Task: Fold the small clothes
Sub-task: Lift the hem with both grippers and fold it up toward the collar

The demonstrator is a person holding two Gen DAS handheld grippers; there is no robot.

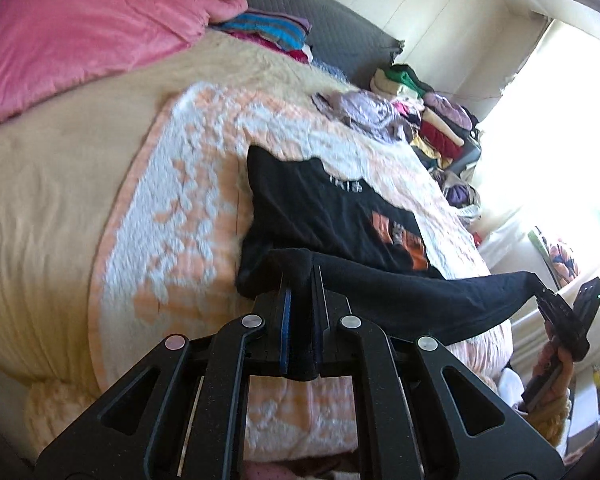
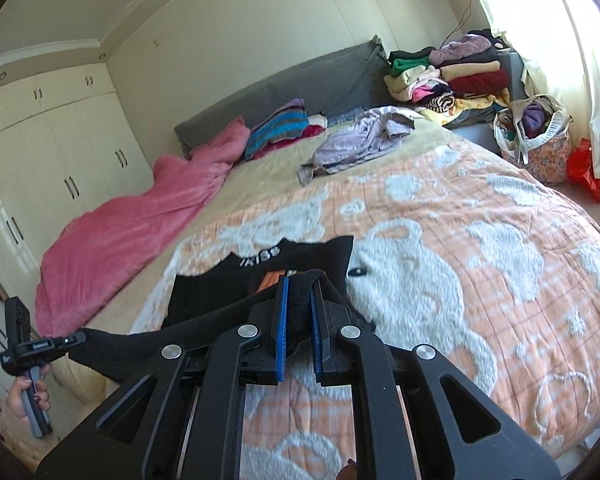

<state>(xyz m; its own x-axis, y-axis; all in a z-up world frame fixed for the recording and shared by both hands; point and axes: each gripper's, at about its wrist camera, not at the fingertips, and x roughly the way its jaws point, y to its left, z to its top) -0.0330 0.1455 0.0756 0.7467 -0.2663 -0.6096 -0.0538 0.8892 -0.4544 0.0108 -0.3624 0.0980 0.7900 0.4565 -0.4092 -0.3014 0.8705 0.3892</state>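
Observation:
A small black T-shirt (image 1: 332,216) with an orange print and white lettering lies on the orange-and-white blanket (image 1: 188,208), its near hem lifted off the bed. My left gripper (image 1: 300,276) is shut on one corner of that hem. At the right edge of the left wrist view, my right gripper (image 1: 540,284) pinches the other corner, so the hem hangs stretched between them. From the right wrist camera, the black T-shirt (image 2: 260,276) runs away from my right gripper (image 2: 300,284), shut on bunched black cloth, and my left gripper (image 2: 78,336) holds the far corner at lower left.
A pink blanket (image 2: 140,232) lies along the bed's left side. A lilac garment (image 2: 356,140) is crumpled near the grey headboard (image 2: 300,84). Folded clothes (image 2: 452,76) are stacked at the back right, beside a full bag (image 2: 536,136). White wardrobes (image 2: 48,152) line the left wall.

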